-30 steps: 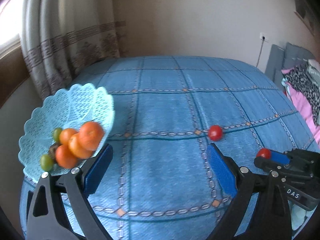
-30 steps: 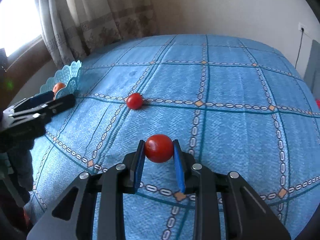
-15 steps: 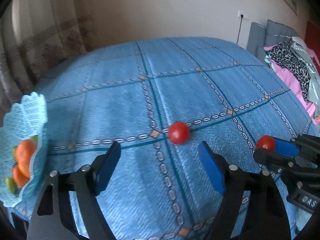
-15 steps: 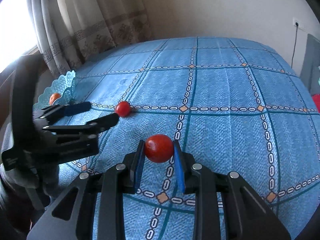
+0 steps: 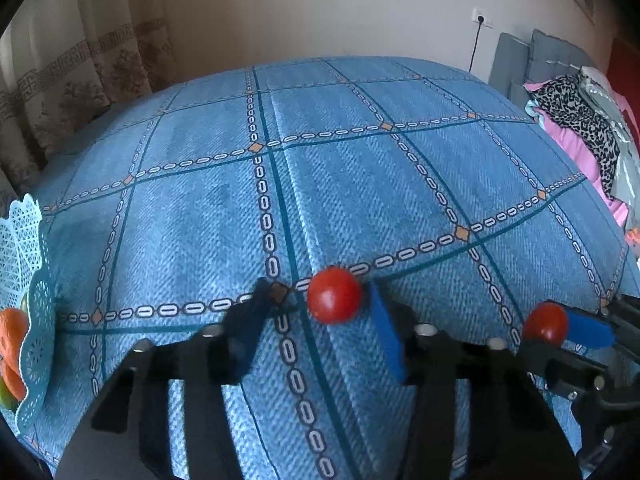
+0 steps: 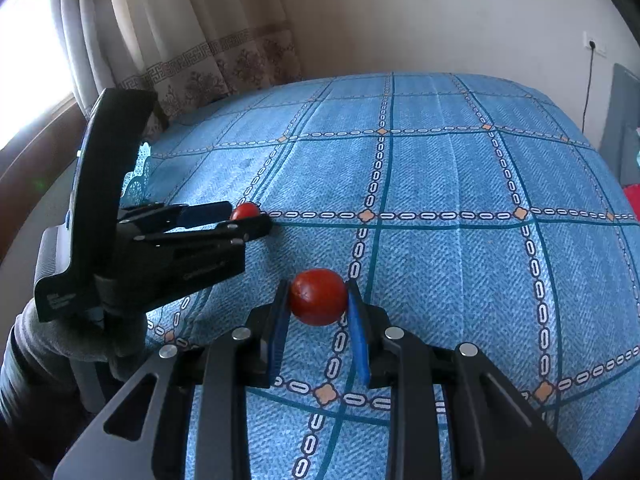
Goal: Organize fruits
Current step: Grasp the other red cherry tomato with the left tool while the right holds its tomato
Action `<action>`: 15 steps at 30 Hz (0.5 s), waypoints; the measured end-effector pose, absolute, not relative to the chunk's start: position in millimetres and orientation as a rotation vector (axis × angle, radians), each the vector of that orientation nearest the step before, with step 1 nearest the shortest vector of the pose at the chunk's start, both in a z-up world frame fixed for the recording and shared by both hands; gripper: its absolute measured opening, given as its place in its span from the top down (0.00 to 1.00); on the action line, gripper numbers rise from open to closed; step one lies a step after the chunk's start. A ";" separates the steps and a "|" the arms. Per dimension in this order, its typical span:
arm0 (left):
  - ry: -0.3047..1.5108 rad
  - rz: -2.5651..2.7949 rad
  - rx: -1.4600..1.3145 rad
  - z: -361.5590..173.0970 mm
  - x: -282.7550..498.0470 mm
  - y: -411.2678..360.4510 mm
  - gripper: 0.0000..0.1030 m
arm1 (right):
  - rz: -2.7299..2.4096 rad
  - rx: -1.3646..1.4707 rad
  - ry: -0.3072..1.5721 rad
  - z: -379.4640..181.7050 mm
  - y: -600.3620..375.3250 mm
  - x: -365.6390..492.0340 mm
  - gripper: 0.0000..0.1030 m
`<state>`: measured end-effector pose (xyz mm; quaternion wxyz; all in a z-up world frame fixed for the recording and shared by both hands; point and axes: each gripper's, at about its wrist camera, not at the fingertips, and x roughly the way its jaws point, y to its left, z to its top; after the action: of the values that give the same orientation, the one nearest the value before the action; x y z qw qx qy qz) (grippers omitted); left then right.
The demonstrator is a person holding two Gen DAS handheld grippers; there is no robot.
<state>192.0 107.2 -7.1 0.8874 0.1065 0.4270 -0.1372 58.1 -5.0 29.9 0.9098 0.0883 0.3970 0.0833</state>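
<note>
The right gripper (image 6: 318,300) grips one tomato (image 6: 318,297); low centre, the left gripper (image 5: 316,312), part-open, straddles another tomato (image 5: 334,295). Next: pinch, then basket (image 5: 28,312).

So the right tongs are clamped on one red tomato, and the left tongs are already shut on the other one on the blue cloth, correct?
Not quite. The left tongs are not shut yet: in the left wrist view the second tomato touches only one blue pad, with a clear gap to the other. The right tongs are indeed clamped on their tomato, above the blue cloth.
</note>
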 end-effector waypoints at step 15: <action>0.851 -0.295 0.183 4.0 171.8 112.2 0.75 | 0.170 0.191 0.809 31.7 -4.3 55.0 0.73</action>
<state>171.8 112.2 4.0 0.8962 0.0883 0.4107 -0.1425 55.0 -4.3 31.7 0.9114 0.0925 0.3925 0.0825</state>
